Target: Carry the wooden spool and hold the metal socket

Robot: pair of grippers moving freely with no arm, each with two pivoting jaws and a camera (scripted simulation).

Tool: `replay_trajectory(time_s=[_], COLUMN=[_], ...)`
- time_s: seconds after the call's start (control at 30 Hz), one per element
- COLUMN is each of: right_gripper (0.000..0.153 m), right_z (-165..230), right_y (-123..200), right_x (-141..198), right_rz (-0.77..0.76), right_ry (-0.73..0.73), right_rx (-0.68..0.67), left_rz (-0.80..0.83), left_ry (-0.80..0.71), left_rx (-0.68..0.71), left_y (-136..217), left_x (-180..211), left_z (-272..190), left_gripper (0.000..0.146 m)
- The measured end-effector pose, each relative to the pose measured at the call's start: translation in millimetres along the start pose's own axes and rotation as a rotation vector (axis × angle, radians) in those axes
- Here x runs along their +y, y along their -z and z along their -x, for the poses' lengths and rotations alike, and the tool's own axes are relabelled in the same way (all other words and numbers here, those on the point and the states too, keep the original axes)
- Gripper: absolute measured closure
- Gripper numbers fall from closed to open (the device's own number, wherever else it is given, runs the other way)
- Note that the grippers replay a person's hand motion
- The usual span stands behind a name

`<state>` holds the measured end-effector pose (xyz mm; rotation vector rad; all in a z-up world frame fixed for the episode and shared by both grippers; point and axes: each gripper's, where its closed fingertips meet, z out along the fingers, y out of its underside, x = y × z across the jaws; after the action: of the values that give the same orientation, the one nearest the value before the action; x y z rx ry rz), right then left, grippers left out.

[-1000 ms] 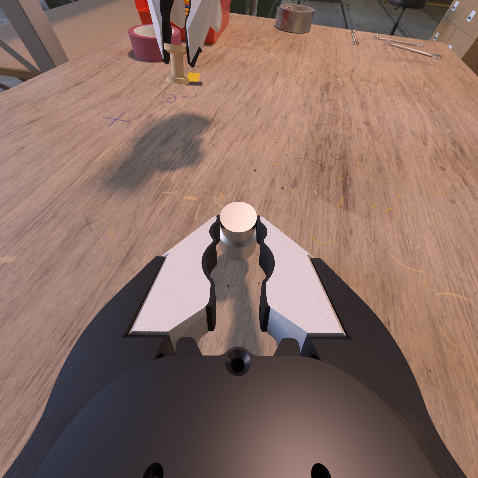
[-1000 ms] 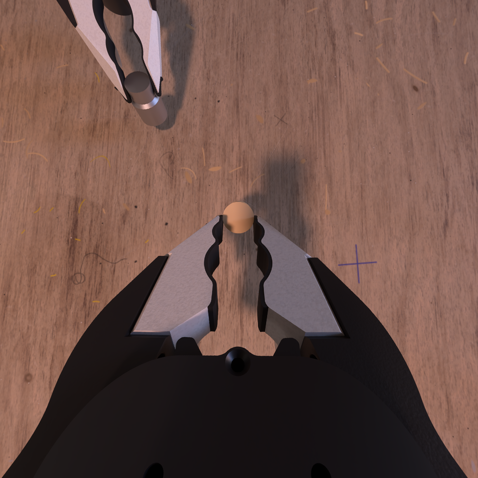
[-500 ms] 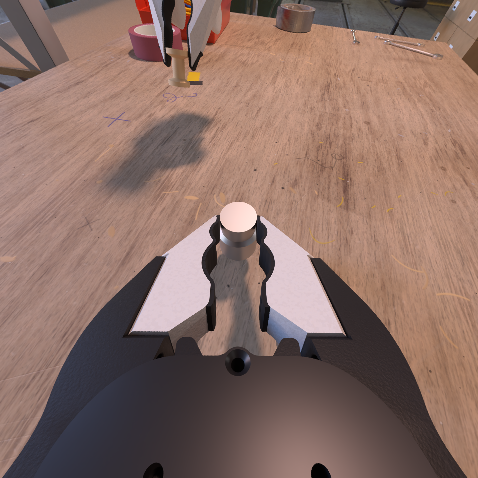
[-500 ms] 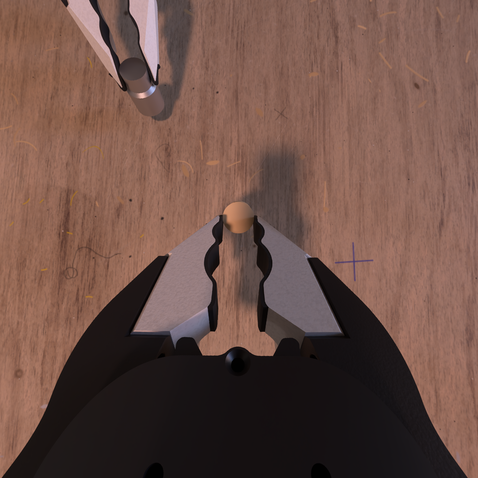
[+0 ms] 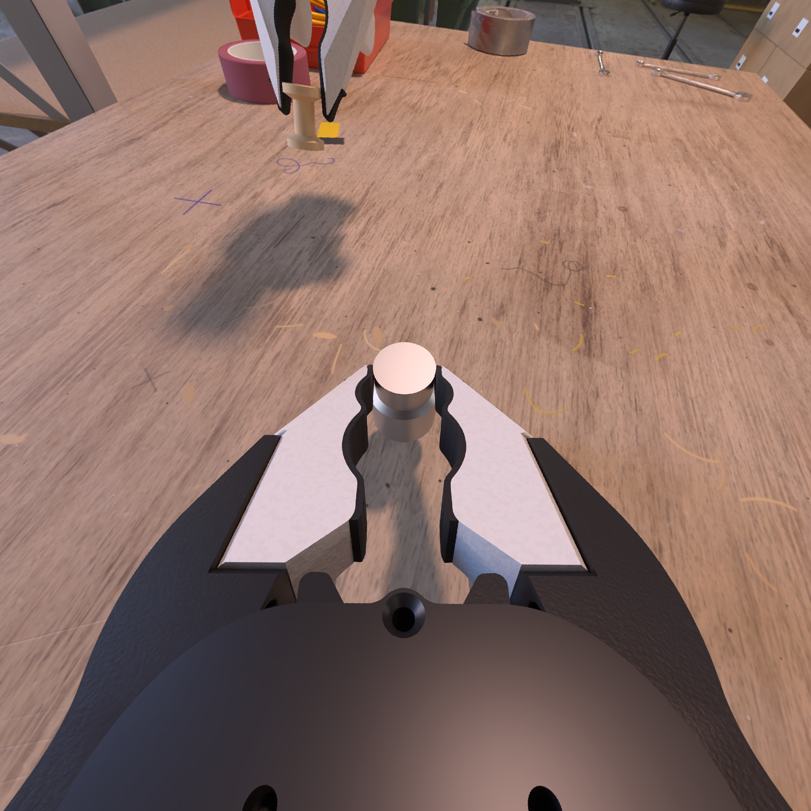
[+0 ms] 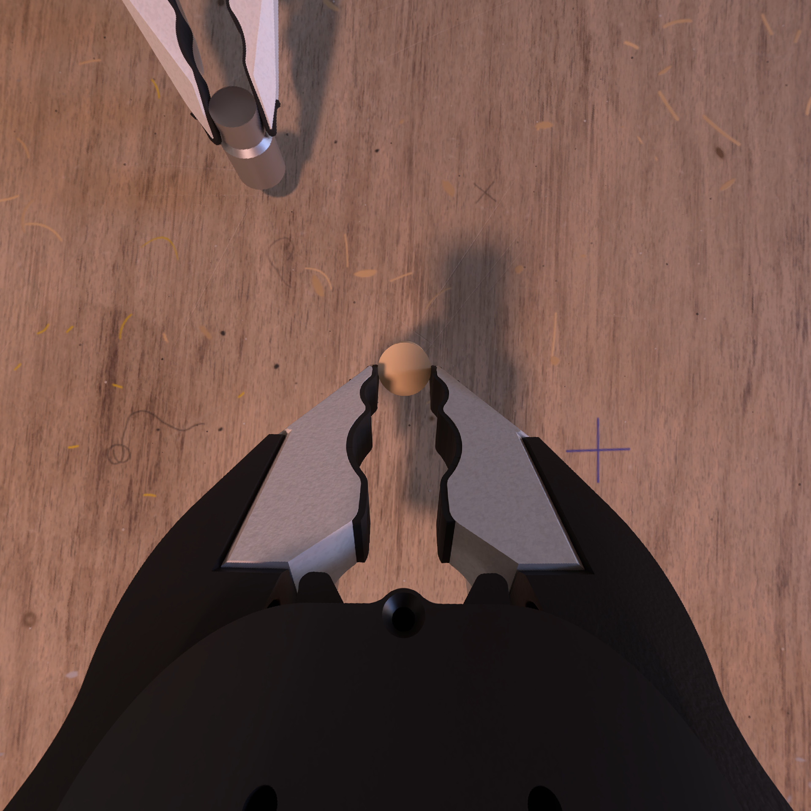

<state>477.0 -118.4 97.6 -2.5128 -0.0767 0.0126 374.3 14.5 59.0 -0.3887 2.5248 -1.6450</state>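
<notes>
My left gripper is shut on the metal socket, a short grey cylinder held upright just above the wooden table. The socket also shows in the right wrist view, between the left gripper's fingers at the top left. My right gripper points straight down and is shut on the wooden spool, seen from its top end. In the left wrist view the spool hangs upright in the right gripper above the far left of the table.
At the table's far edge stand a maroon tape roll, a red bin and a grey tape roll. Wrenches lie at the far right. A small yellow block lies beyond the spool. Pen crosses mark the wood.
The right gripper with the spool has shifted a little across the table, away from the left gripper's side. The left gripper and the socket have not moved.
</notes>
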Motion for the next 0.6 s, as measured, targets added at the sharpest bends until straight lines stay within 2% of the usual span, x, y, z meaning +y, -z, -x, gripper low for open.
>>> replay_trajectory(time_s=[0.6], right_gripper=[0.130], right_z=[3.8], right_y=[-4.3], right_x=[-3.9], right_rz=[0.062], right_ry=[0.005], right_rx=[-0.016], left_rz=[-0.008], left_ry=[-0.011], left_rx=[-0.003], left_y=[0.8], left_x=[-0.8], left_z=[-1.0], left_gripper=[0.119])
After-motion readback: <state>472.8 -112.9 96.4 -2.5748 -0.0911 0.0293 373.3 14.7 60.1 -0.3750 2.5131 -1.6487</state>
